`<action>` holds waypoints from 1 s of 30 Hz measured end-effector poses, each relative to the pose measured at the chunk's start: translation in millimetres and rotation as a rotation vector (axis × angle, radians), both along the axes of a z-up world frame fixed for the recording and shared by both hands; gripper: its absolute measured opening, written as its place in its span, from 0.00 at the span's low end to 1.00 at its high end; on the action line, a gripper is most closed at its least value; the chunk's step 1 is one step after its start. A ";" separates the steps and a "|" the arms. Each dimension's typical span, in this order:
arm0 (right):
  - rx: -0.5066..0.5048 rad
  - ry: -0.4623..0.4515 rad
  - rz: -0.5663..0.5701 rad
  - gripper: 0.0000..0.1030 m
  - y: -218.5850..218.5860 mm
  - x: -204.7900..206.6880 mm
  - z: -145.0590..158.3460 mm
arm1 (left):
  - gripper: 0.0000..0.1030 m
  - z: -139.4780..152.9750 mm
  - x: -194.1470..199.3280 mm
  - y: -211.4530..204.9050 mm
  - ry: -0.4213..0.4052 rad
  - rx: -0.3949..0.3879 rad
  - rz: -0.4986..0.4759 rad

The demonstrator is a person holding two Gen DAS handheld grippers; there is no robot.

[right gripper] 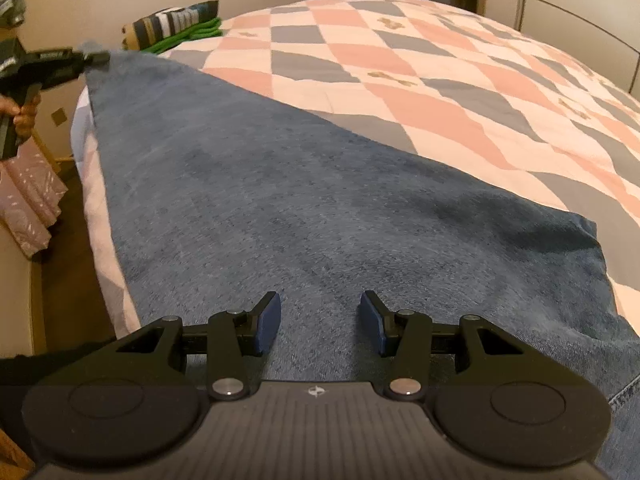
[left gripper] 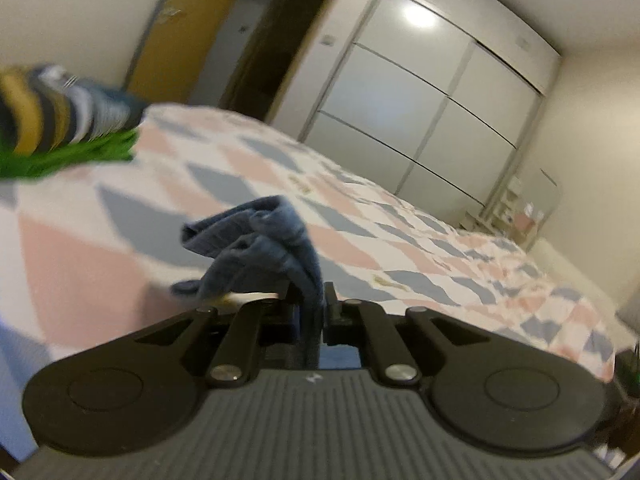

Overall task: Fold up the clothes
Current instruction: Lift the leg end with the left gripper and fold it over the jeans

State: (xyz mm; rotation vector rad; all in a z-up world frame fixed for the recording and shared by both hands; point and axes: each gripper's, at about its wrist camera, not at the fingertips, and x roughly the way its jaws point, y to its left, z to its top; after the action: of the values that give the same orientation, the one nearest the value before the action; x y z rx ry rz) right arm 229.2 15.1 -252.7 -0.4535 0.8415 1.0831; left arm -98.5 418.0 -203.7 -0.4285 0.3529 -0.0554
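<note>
Left claw [left gripper: 310,304], low centre of the left wrist view, is pressed together on a bunched corner of the blue denim garment [left gripper: 260,248]; the cloth passes between the two black fingers and rises in soft folds above them, mid-frame. The same claw shows at upper left of the right wrist view [right gripper: 94,58], pinching the far corner of the garment, with a hand [right gripper: 22,114] on its black grip at the left edge. In the right wrist view the blue denim garment [right gripper: 280,200] lies spread as a broad, wedge-shaped sheet across the near part of the bed, widest at the lower right, narrowing toward the upper left corner where it is held. A stitched hem shows at lower right. Right claw [right gripper: 320,320], low centre, is spread wide, its blue-padded fingertips [right gripper: 268,320] apart and empty just over the denim; contact with the cloth cannot be told. The bed carries a quilt of pink, grey-blue and white diamonds [right gripper: 440,92], filling the upper right of that view. A folded stack of striped clothes over a green piece [right gripper: 176,26] sits at the upper left, on the far edge of the bed; blurred at left in the left wrist view. White sliding wardrobe doors [left gripper: 420,100] fill the upper right there.
</note>
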 end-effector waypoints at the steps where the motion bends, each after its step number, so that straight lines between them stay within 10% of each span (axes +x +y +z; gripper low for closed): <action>1: 0.000 -0.003 0.008 0.46 -1.3 -0.5 0.6 | 0.06 4.8 0.8 -15.2 -0.009 0.024 -0.026; 10: 0.032 -0.022 0.027 0.46 -26.7 -2.9 12.4 | 0.06 46.8 7.8 -152.6 -0.093 0.242 -0.261; 16: 0.036 -0.028 0.014 0.46 -57.4 -7.5 19.3 | 0.06 -1.9 30.6 -255.6 0.033 0.336 -0.508; 20: 0.052 -0.017 -0.023 0.46 -82.2 -7.6 21.3 | 0.09 -47.0 35.9 -297.4 0.169 0.456 -0.544; 28: 0.124 0.075 -0.129 0.46 -122.3 -2.7 15.8 | 0.32 -55.1 26.7 -318.6 0.112 0.630 -0.549; 30: 0.161 0.101 -0.154 0.48 -123.5 0.5 16.3 | 0.19 -55.8 25.4 -323.7 0.096 0.669 -0.555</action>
State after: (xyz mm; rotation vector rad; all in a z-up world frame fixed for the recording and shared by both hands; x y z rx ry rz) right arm 229.6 -108.5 -236.4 -0.1971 0.8566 1.0281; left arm -73.1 94.3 -259.5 0.3396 0.5500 -0.4450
